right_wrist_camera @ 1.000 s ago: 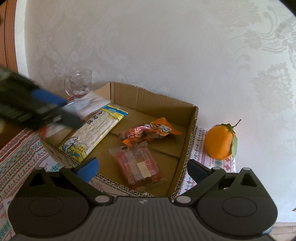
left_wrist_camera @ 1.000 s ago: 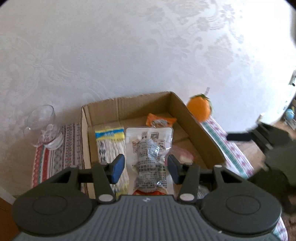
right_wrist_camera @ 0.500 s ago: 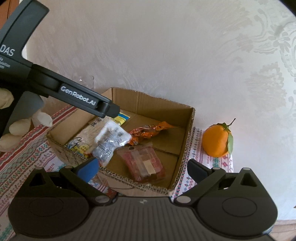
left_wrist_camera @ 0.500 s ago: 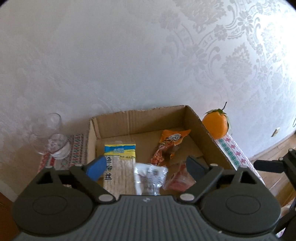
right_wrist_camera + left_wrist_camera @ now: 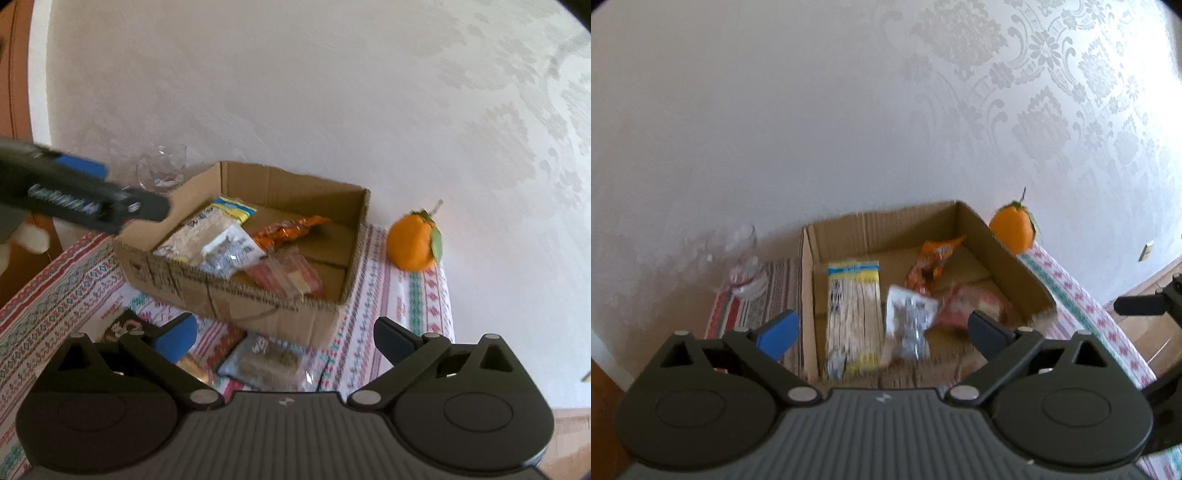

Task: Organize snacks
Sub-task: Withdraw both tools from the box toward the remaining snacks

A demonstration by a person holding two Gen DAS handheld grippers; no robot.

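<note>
An open cardboard box [image 5: 886, 221] [image 5: 236, 295] sits on the patterned tablecloth. In it lie a yellow-and-blue noodle pack [image 5: 853, 306] [image 5: 218, 221], a silvery clear packet [image 5: 908, 321] [image 5: 229, 251], an orange wrapper [image 5: 931, 258] [image 5: 291, 229] and a red clear pack [image 5: 975, 302] [image 5: 291, 273]. My left gripper [image 5: 882, 334] is open and empty, above the box's near edge. My right gripper [image 5: 284, 338] is open and empty, in front of the box. Loose snack packets [image 5: 269, 362] lie on the cloth under it.
An orange [image 5: 1012, 229] [image 5: 413, 240] with a leaf stands right of the box by the wall. A glass [image 5: 742, 254] [image 5: 162, 170] stands left of the box. The tablecloth [image 5: 55, 295] ends at the table's right edge [image 5: 447, 306]. A dark packet [image 5: 122, 325] lies front left.
My left gripper opened and let the silvery packet drop into the box, then pulled back and up. My right gripper drew back, and loose packets on the cloth came into view.
</note>
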